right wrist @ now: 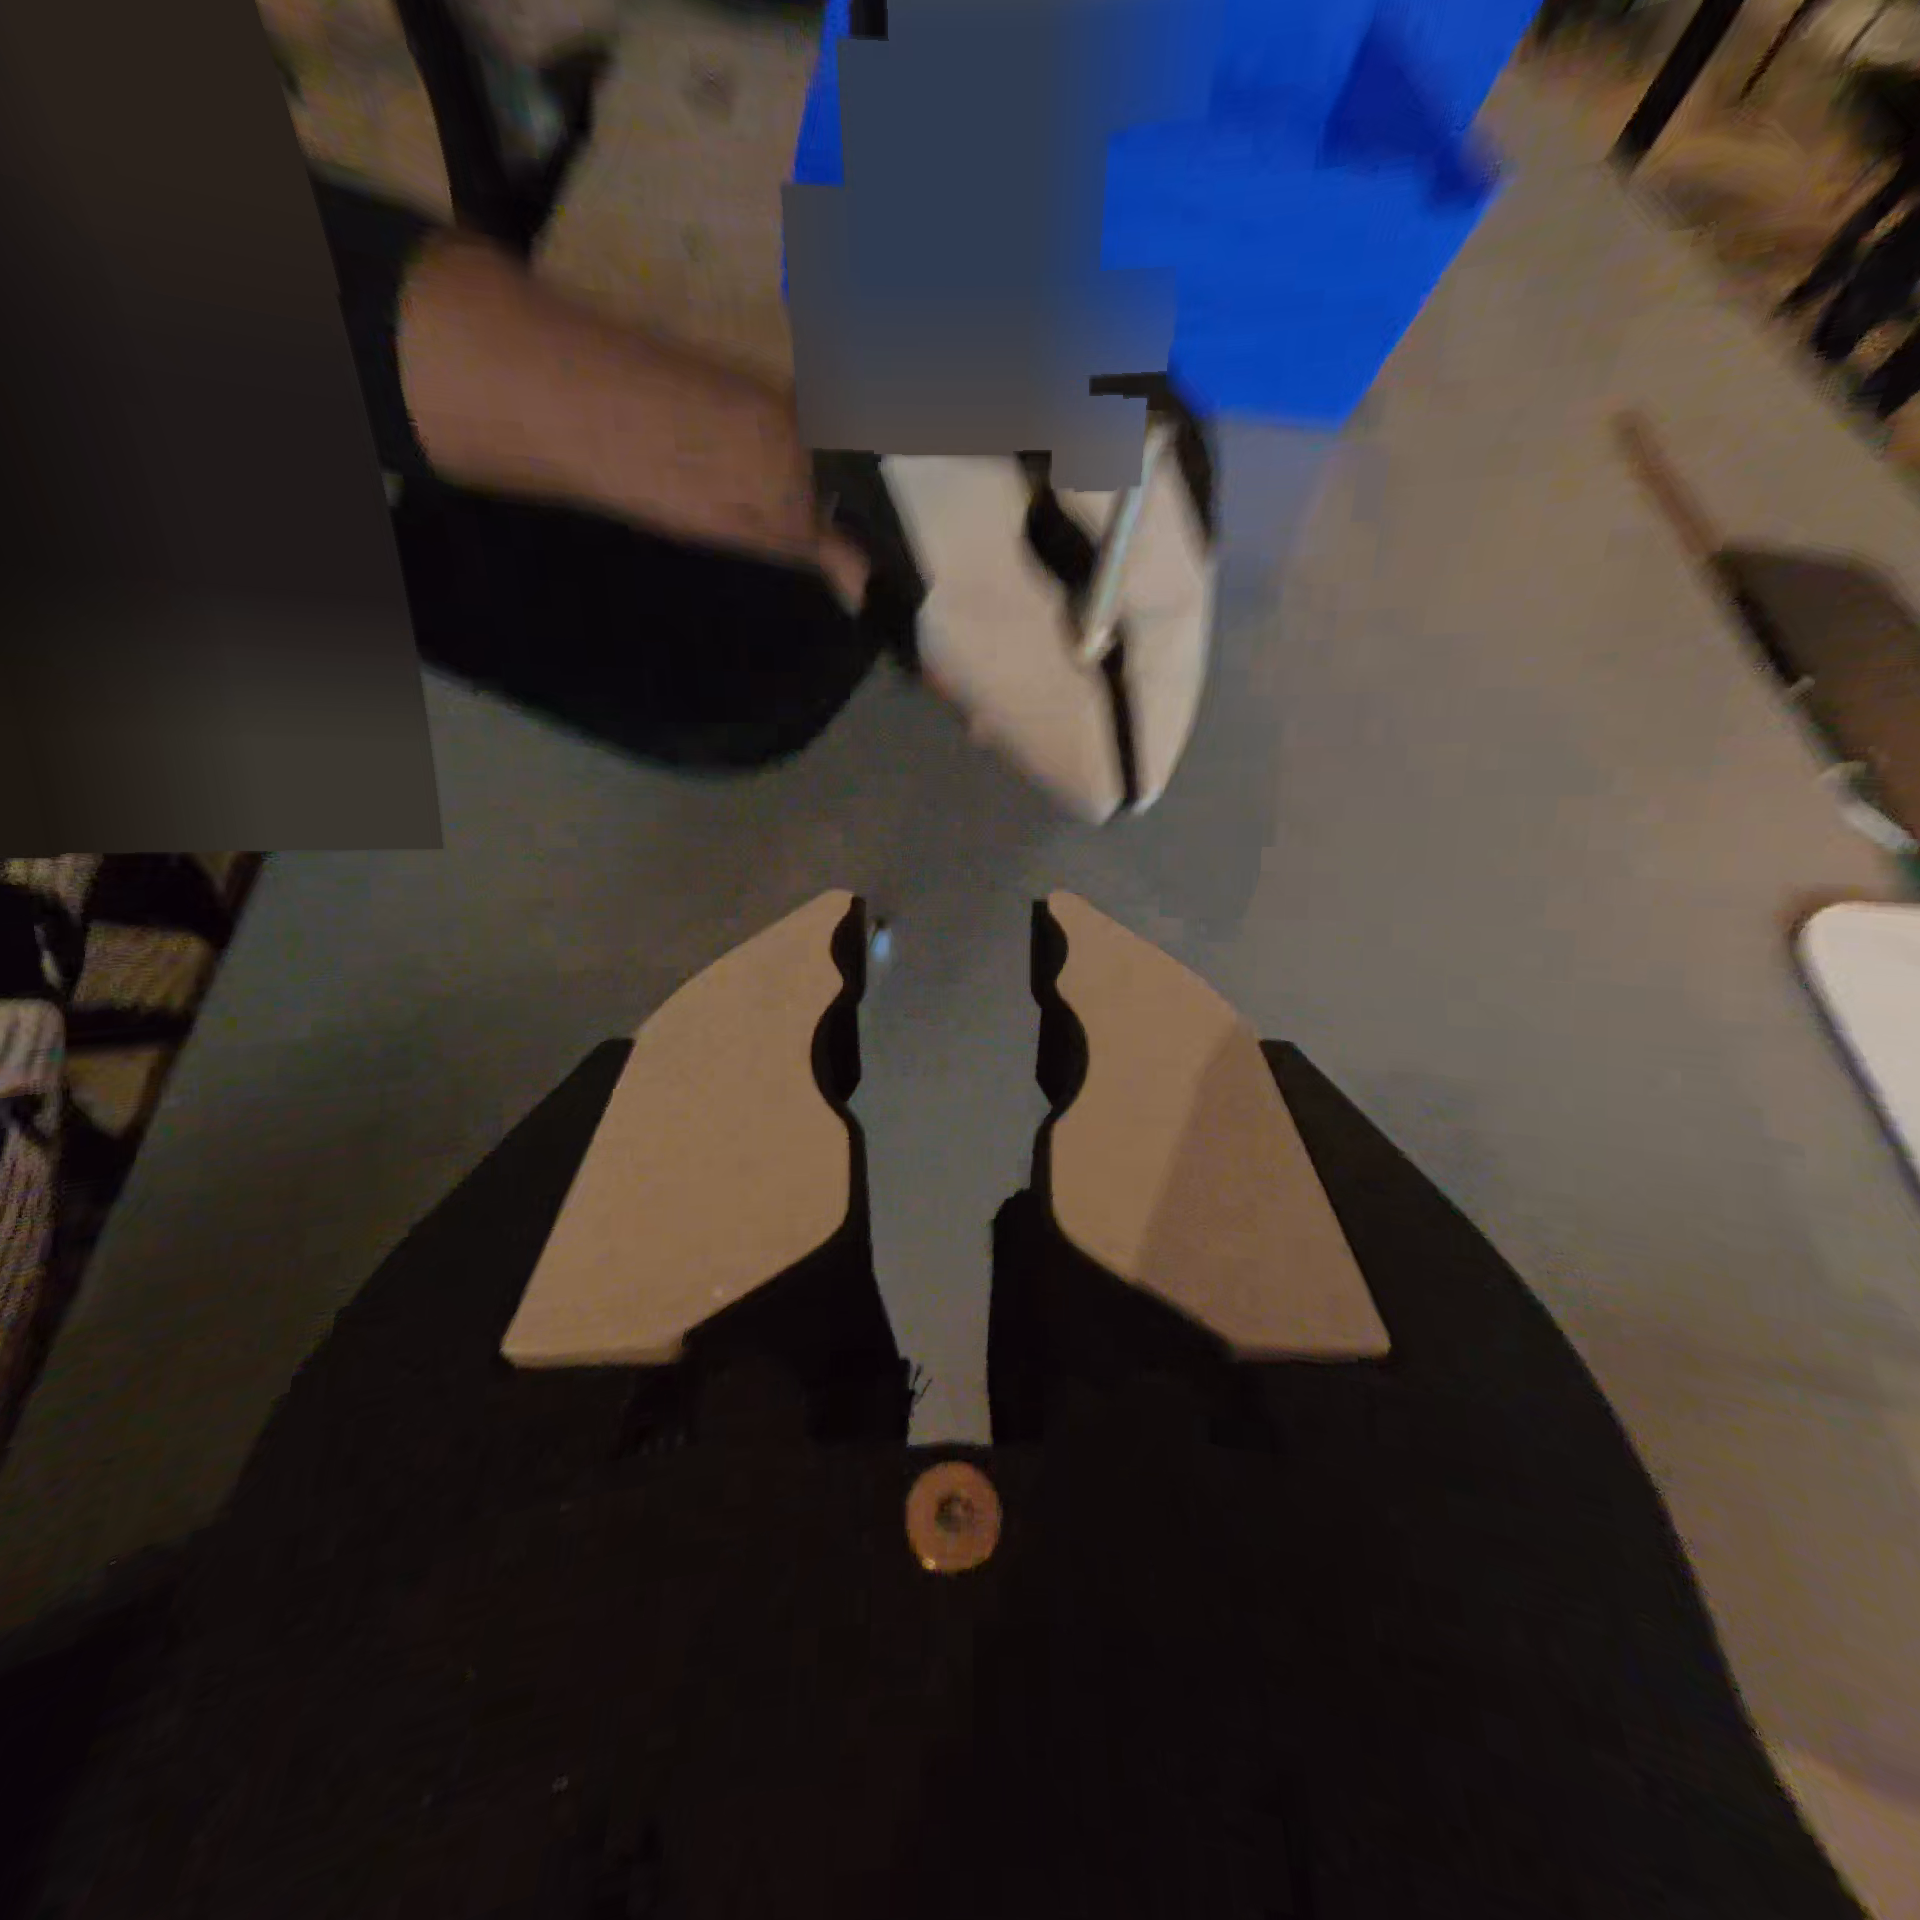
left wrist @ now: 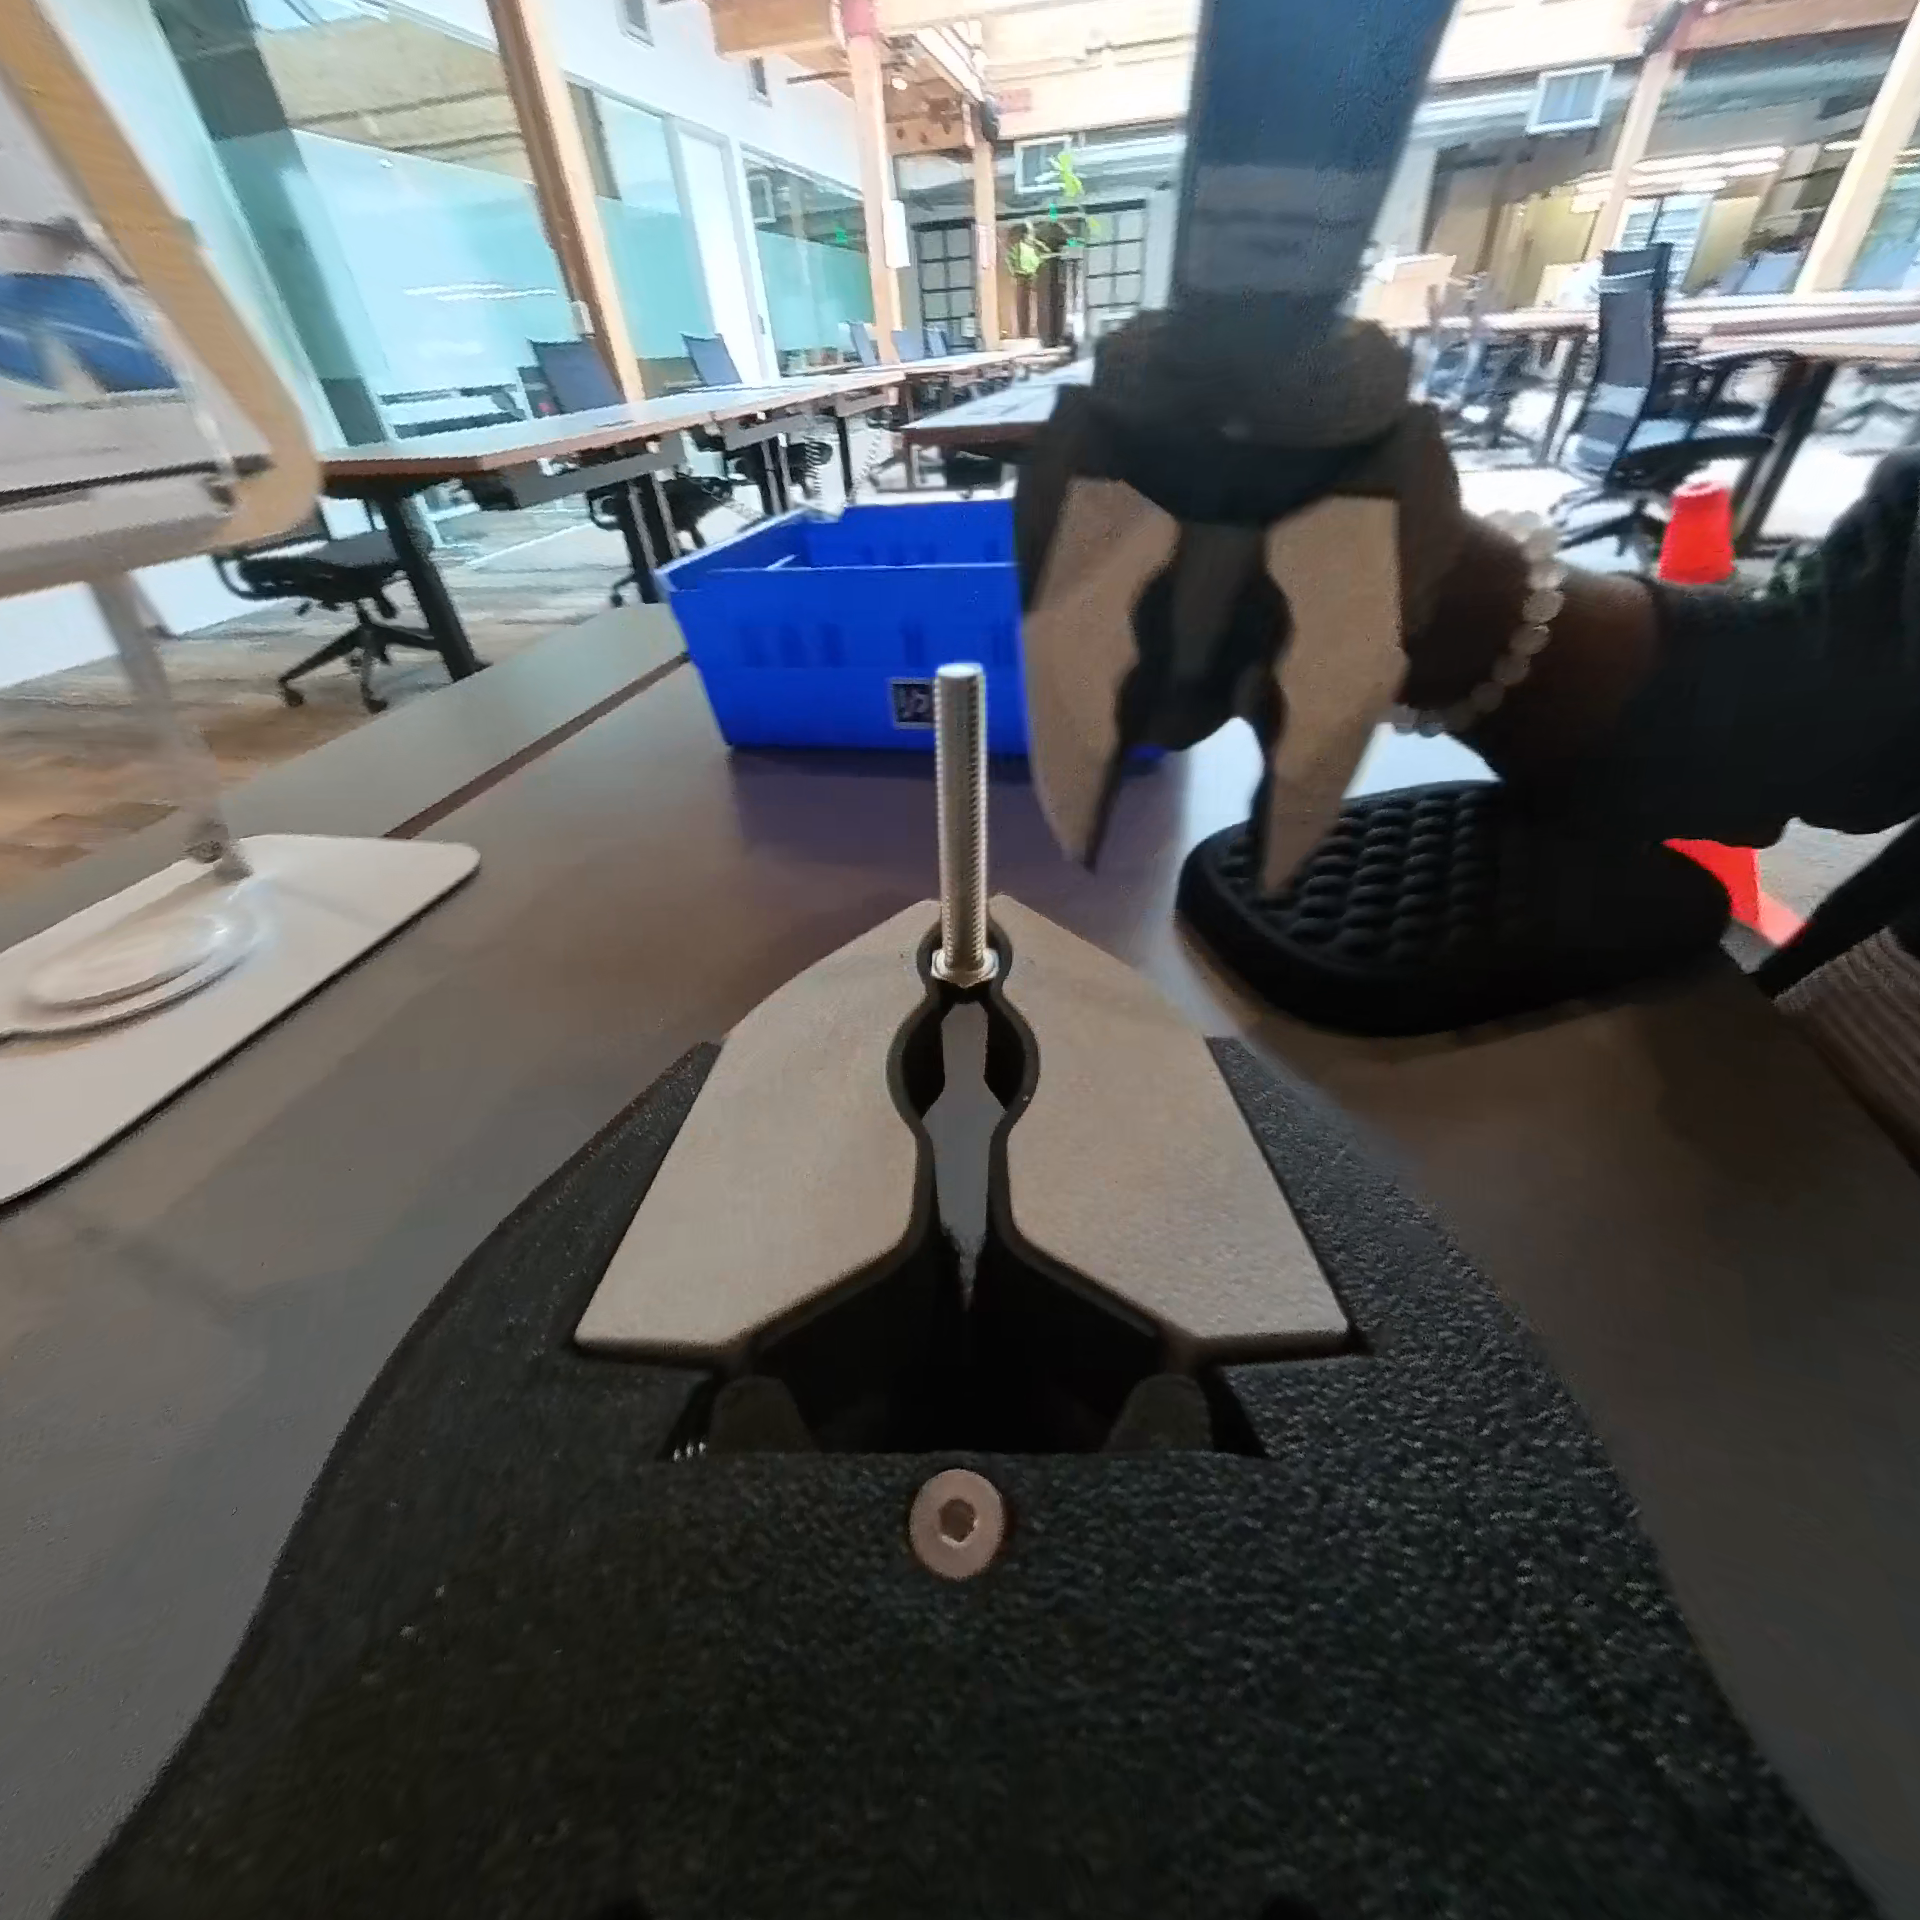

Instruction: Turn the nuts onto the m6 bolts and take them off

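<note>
My left gripper [left wrist: 964,935] is shut on the head end of a long silver threaded bolt [left wrist: 958,810] and holds it upright over the dark table [left wrist: 520,1039]. The bolt's thread is bare, with no nut on the part I can see. In the right wrist view the left gripper [right wrist: 1101,665] shows blurred, with the bolt [right wrist: 1122,540] in it. My right gripper [right wrist: 948,914] is open, with table showing between its pads. A small shiny piece [right wrist: 881,943] sits by its left pad; I cannot tell whether it touches. The right gripper also shows in the left wrist view [left wrist: 1179,868], to the bolt's right.
A blue bin [left wrist: 852,623] stands behind the bolt. A black textured mat [left wrist: 1455,914] lies under the right gripper. A monitor's flat foot [left wrist: 208,987] is at the left. An orange cone [left wrist: 1694,530] stands past the table at the right. My right fingertips sit around 4 cm from my left ones.
</note>
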